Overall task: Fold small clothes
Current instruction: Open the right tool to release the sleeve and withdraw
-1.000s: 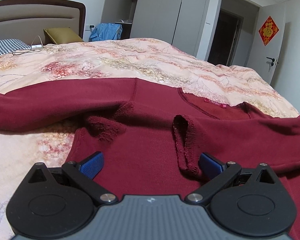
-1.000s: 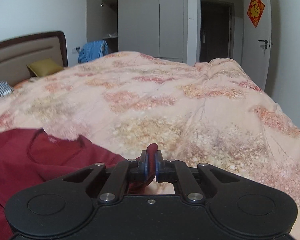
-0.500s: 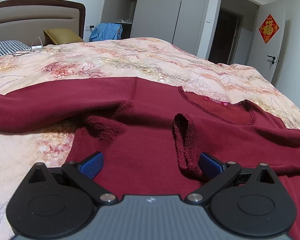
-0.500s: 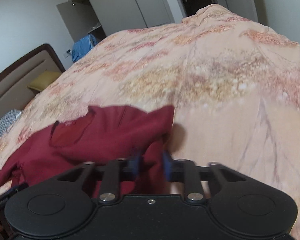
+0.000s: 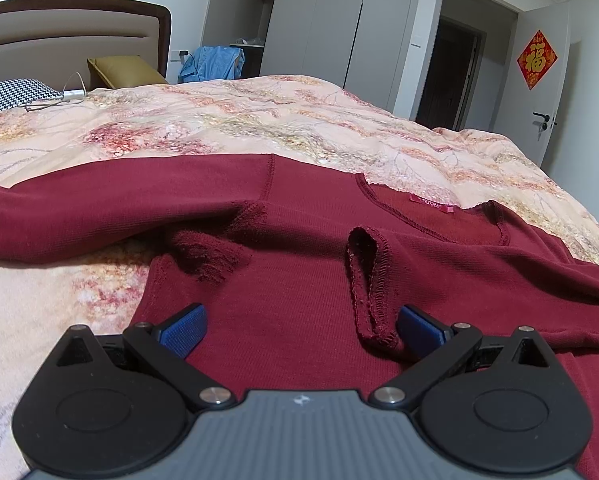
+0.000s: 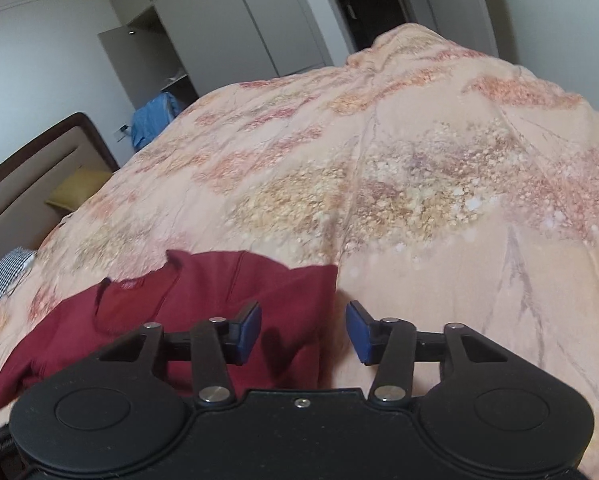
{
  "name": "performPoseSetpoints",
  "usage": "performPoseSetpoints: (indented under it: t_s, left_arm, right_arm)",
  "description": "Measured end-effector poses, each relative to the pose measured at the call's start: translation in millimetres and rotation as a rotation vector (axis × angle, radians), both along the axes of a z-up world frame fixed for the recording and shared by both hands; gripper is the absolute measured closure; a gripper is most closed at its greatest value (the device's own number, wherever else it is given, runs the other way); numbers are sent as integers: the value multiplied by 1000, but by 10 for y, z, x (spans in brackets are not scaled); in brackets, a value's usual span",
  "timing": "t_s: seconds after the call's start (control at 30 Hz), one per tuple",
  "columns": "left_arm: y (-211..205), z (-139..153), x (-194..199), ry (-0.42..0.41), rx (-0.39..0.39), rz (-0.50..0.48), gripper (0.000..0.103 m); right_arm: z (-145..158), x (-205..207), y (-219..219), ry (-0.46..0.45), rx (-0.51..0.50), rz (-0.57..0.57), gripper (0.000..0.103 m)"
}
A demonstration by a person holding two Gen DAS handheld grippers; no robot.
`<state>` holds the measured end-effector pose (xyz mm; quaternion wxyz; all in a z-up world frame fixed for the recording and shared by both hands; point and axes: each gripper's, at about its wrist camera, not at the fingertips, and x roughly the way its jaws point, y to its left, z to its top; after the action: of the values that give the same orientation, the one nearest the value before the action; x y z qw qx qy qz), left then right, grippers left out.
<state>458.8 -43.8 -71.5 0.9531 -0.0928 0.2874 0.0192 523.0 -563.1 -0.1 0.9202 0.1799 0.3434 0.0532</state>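
Note:
A dark red long-sleeved top [image 5: 307, 280] lies spread on the floral bedcover [image 5: 259, 128], neck opening with a red label [image 5: 431, 204] toward the far right. One sleeve stretches left; a frayed hem loop [image 5: 369, 280] stands up near my left gripper [image 5: 301, 326], which hovers open over the cloth, nothing pinched. In the right wrist view the top's sleeve end [image 6: 259, 292] lies flat on the cover. My right gripper [image 6: 303, 330] sits just above that edge, its jaws opening, the blue pads [image 6: 247, 330] clear of the fabric.
A padded headboard [image 5: 71, 36], a mustard pillow [image 5: 123, 72], a checked pillow [image 5: 7, 94] and a white charger cable [image 5: 67, 96] lie at the bed's far left. Blue clothing [image 5: 211, 64] hangs by the wardrobe. A door [image 5: 539, 92] stands far right.
My right gripper rolled, dipped toward the bed and let go of the red cloth it pinched; the sleeve now lies flat. The left gripper stayed still.

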Motion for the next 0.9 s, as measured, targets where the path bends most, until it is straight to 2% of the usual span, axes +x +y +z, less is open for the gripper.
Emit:
performPoseSetpoints:
  t_s: [0.03, 0.07, 0.13, 0.2, 0.27, 0.33, 0.37, 0.4, 0.47, 0.53, 0.6, 0.7, 0.83, 0.9]
  left_arm:
    - [3, -1, 1, -1, -1, 0, 0]
    - [3, -1, 1, -1, -2, 0, 0]
    - [8, -2, -2, -2, -5, 0, 0]
    - [7, -3, -1, -2, -5, 0, 0]
    - [9, -3, -2, -2, -6, 0, 0]
    - [15, -5, -7, -3, -7, 0, 0]
    - [16, -5, -6, -3, -8, 1, 0]
    - [20, -6, -5, -4, -10, 0, 0]
    - [21, -6, -3, -5, -13, 0, 0]
    - [23, -8, -6, -5, -13, 0, 0]
    - [23, -8, -6, -4, -12, 0, 0]
    - [22, -7, -6, -4, -13, 0, 0]
    - [24, -8, -8, -5, -13, 0, 0]
    - [24, -7, -9, -6, -15, 0, 0]
  right_arm:
    - [-17, 69, 8, -3, -10, -1, 90]
    - [-14, 123, 34, -15, -44, 1, 97]
    - [55, 161, 120, -99, -152, 25, 98]
    - [113, 172, 262, -176, -314, 57, 98]
    - [69, 196, 363, -190, -449, 72, 101]
    - [-8, 213, 338, -162, -490, 40, 103]
    - [-25, 200, 267, -154, -470, 16, 102]
    - [-31, 175, 179, -142, -421, -4, 89]
    - [-32, 49, 4, -123, -281, -29, 78]
    - [-18, -116, -46, -121, -212, -25, 67]
    - [-13, -260, -3, -115, -186, 1, 47]
    - [-74, -428, 127, -101, -181, 39, 43]
    - [-351, -565, 336, -61, -370, 44, 42]
    - [-406, -619, 320, -79, -367, 21, 40]
